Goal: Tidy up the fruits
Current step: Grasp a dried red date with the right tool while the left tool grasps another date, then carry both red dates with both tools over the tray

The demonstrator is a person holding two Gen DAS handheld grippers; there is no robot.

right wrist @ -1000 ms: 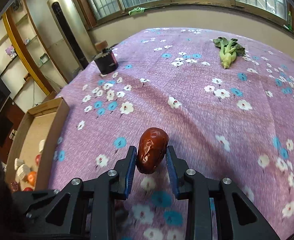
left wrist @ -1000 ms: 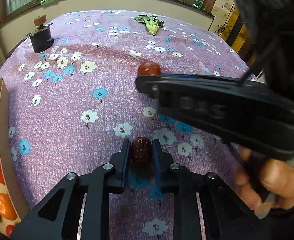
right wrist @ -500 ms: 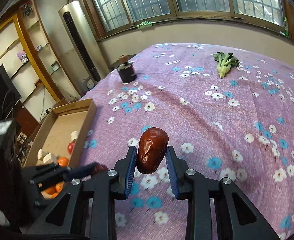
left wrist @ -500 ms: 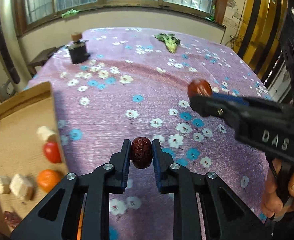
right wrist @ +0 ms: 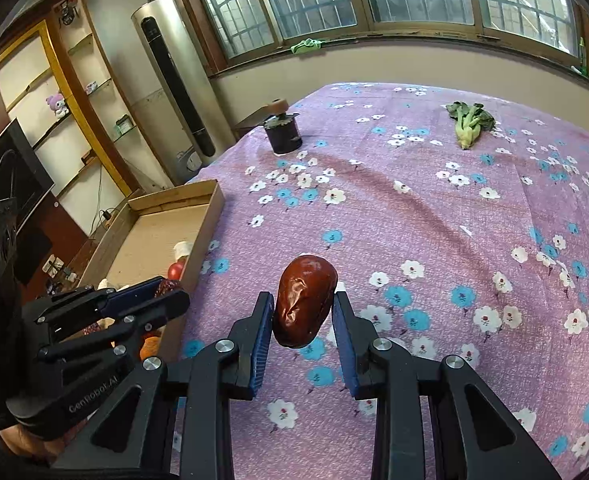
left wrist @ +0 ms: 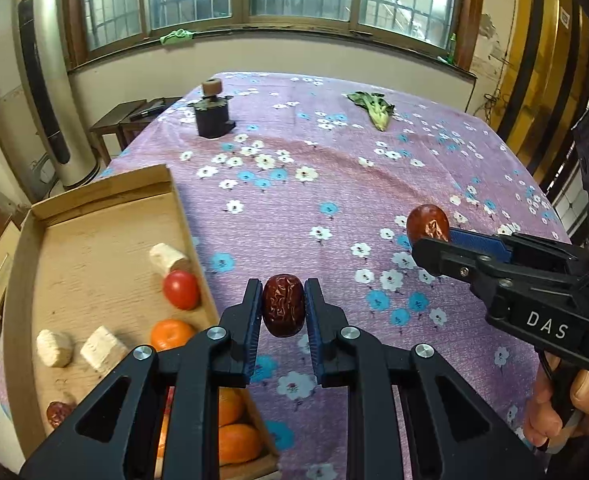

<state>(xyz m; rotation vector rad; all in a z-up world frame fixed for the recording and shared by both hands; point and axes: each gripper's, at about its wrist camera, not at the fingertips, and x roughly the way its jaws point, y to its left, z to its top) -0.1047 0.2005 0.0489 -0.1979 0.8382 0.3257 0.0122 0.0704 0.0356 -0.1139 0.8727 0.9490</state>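
Lettering: "DAS" in white on the right gripper (left wrist: 434, 236) body, left wrist view; "GenRobot.AI" on the left gripper (right wrist: 166, 292) body, right wrist view. Left gripper (left wrist: 283, 308) jaws clenched on a small, dark red, deeply wrinkled date (left wrist: 283, 305), held above the purple flowered cloth (left wrist: 334, 184) of the bench, just beside the box (left wrist: 182, 216) wall. Right gripper (right wrist: 303, 312) jaws clenched on a larger, glossier brown-red date (right wrist: 304, 306), tilted, above the cloth and farther from the box. Inside the cardboard box: a tomato (left wrist: 181, 289), oranges (left wrist: 171, 334), pale chunks (left wrist: 168, 258), another date (left wrist: 57, 413). Farther along the bench: a dark cylinder with a knob (left wrist: 213, 114) and a leafy green (left wrist: 376, 110), well apart. Beyond: barred windows, a tower air conditioner (left wrist: 44, 92), shelves.
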